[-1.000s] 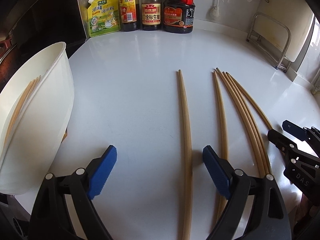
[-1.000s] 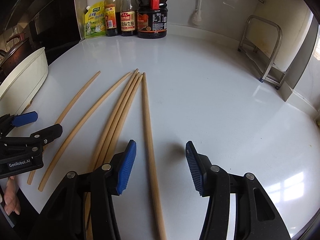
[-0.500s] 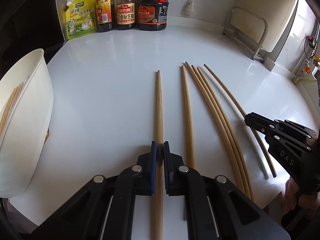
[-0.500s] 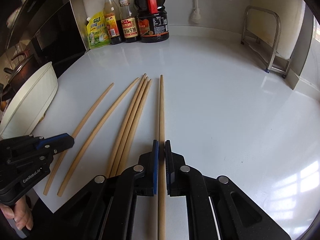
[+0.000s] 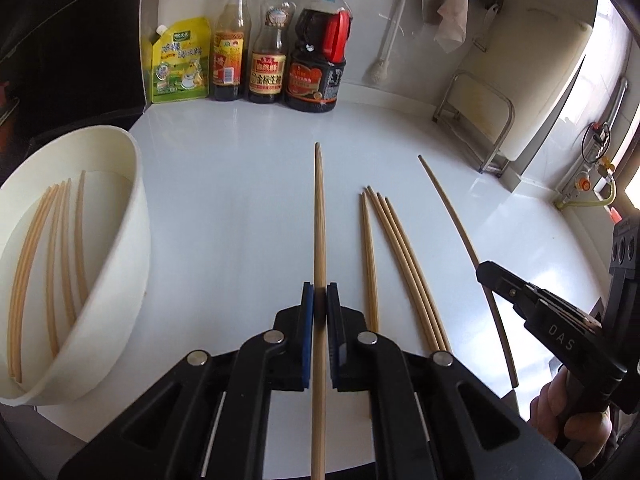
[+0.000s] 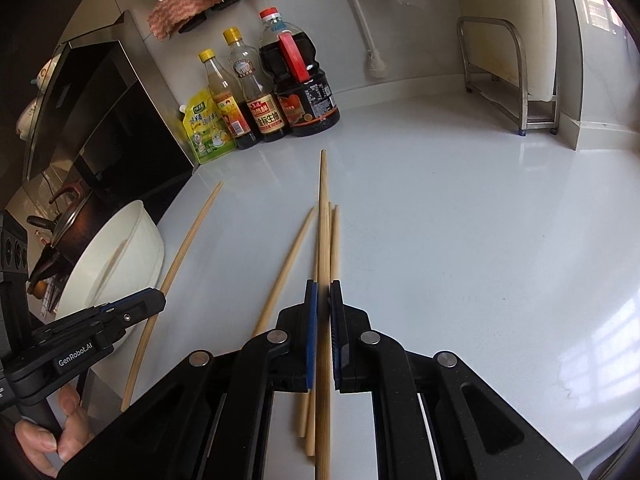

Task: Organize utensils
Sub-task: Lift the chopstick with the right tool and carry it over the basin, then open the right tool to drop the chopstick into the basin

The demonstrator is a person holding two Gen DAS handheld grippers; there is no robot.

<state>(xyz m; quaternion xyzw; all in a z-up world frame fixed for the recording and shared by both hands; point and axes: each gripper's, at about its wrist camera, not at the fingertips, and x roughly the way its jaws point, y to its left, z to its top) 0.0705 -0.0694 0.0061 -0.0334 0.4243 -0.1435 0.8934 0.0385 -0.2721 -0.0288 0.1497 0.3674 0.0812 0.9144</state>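
Above the white counter (image 5: 248,200), each gripper, left (image 5: 320,304) and right (image 6: 323,300), clamps one chopstick (image 5: 319,216), four more lie loose (image 5: 396,252), and five rest in the white bowl (image 5: 136,216).

Home kitchen, white countertop (image 5: 248,208), sauce bottles (image 5: 269,68) against the wall, cooking pot (image 6: 74,232) on stove

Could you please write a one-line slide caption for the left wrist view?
Left gripper shut on a wooden chopstick, four loose chopsticks on the white counter, more in the white tub.
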